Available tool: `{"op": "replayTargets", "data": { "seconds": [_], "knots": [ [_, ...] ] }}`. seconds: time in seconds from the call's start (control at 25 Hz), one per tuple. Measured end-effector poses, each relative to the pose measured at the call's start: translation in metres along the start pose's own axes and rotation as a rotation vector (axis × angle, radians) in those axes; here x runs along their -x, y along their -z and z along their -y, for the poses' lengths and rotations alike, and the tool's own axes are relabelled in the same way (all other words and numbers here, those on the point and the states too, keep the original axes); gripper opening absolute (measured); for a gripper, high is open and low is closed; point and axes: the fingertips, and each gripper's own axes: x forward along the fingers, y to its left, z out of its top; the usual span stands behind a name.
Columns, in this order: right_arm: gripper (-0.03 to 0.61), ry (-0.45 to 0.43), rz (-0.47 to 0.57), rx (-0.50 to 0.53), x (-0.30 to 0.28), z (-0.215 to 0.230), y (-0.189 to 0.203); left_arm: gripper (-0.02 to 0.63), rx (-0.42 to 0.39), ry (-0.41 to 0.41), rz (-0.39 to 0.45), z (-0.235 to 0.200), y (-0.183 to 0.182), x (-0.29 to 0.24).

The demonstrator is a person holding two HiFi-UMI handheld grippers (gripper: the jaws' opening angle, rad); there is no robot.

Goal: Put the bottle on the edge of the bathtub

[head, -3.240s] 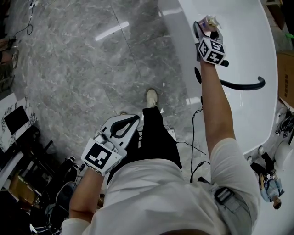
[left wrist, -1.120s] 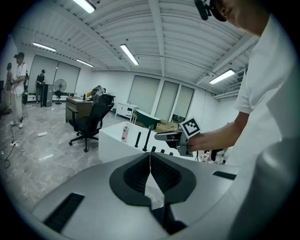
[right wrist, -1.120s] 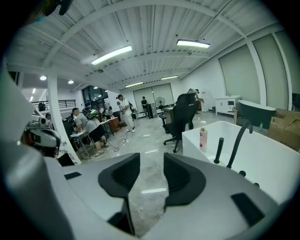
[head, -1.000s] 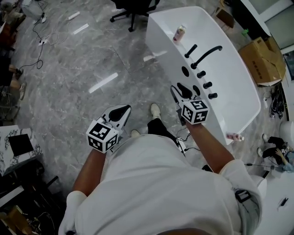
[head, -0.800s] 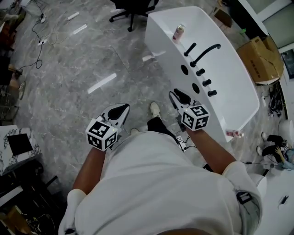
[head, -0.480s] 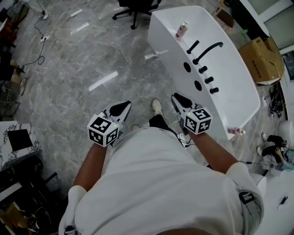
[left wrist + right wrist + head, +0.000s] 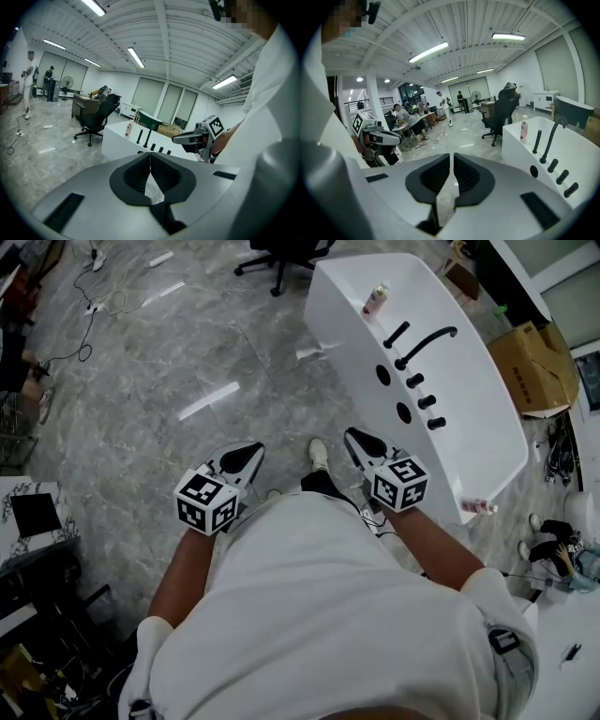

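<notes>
Evidently done: bathtub (image 7: 478, 362) ahead on your right, bottle (image 7: 378, 298) upright on its far rim. Your right tool (image 7: 362, 442) has just been closing, jaws nearly together, empty. Left tool (image 7: 245, 456) pinched together, empty. Both held at your waist, well clear of the tub.

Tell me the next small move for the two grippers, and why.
Probably nothing more than lowering both grippers to rest: the bottle already stands upright on the far rim of the bathtub. The left gripper is shut and empty; the right gripper has just been closing its jaws with nothing between them. Both sit close to the person's body, clear of it.
</notes>
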Motion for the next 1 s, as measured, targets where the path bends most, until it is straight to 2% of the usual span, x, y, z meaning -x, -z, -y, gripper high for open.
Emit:
{"op": "replayTargets", "data": {
  "seconds": [0.44,0.64,1.0],
  "knots": [
    [0.021,0.002,0.003,0.024,0.002,0.000,-0.001,0.018,0.005,-0.017,-0.006,-0.001,0.003,0.005],
    [0.021,0.007,-0.005,0.090,0.002,-0.002,-0.001,0.018,0.004,-0.019,-0.012,0.000,0.004,0.007],
    [0.015,0.007,0.002,0.102,-0.008,0.025,-0.010,0.018,0.003,-0.035,-0.017,-0.007,-0.005,-0.011]
  ]
}}
